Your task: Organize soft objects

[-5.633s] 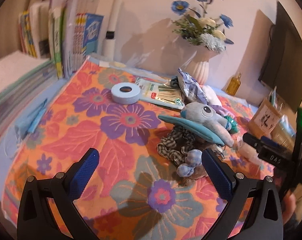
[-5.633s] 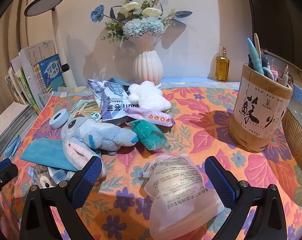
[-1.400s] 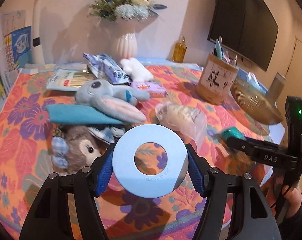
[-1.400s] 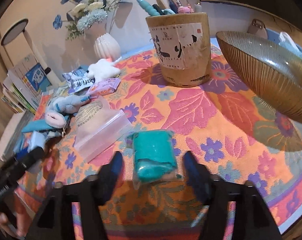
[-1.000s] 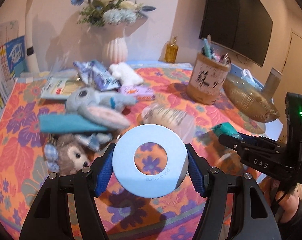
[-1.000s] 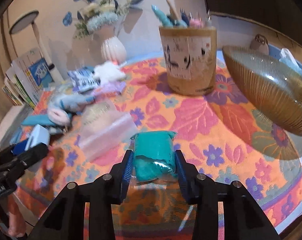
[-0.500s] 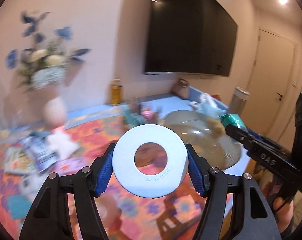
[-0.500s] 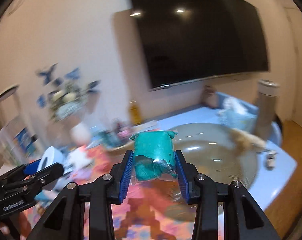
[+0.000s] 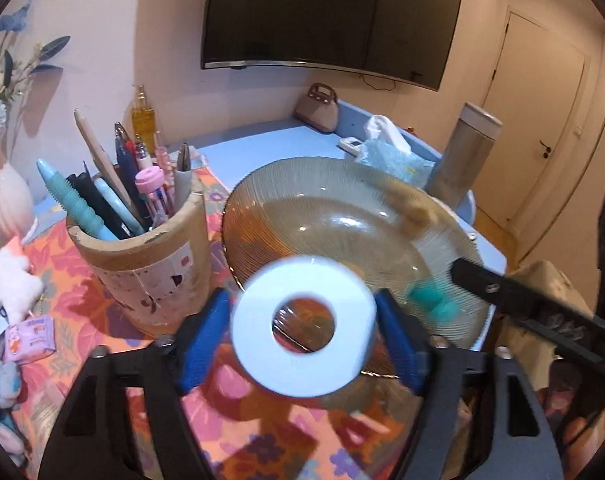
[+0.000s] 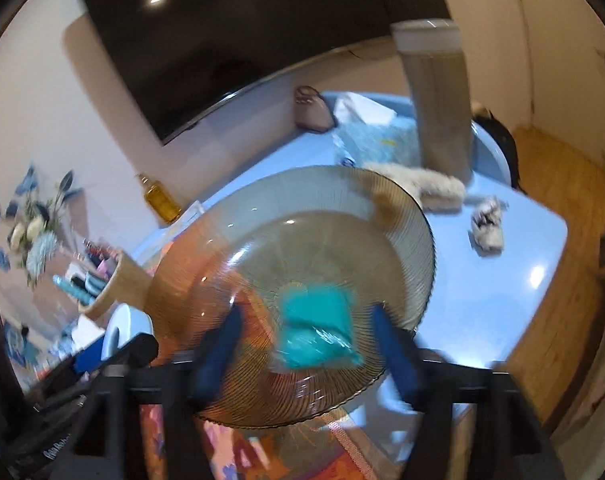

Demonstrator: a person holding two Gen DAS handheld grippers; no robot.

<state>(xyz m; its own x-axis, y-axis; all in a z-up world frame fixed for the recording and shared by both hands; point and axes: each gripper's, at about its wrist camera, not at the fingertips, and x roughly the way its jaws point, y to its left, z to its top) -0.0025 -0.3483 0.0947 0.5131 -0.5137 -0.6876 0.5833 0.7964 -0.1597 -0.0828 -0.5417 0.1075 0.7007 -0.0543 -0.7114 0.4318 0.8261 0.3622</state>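
A ribbed amber glass bowl (image 9: 342,208) (image 10: 294,240) stands at the right end of the table. My left gripper (image 9: 302,308) hovers at its near rim, jaws opening. A pale blue ring-shaped roll (image 9: 302,326) hangs blurred between them, with a small gap at each blue pad. My right gripper (image 10: 306,312) is over the bowl, jaws opening. The teal packet (image 10: 318,328) (image 9: 430,300) is loose between its fingers (image 10: 218,348), clear of both pads. In the right wrist view the roll (image 10: 122,332) shows at the lower left.
A wooden pen holder (image 9: 142,260) stands just left of the bowl on the flowered cloth (image 9: 82,300). Behind the bowl are a tall flask (image 9: 466,156), a tissue pack (image 9: 386,152) and a small handbag (image 9: 316,108). Furry pieces (image 10: 434,192) lie beside the far rim. Plush toys (image 9: 10,284) sit far left.
Both grippers swung right from the flowered cloth to the bowl. The left jaws have parted from the roll, and the right jaws have parted from the teal packet.
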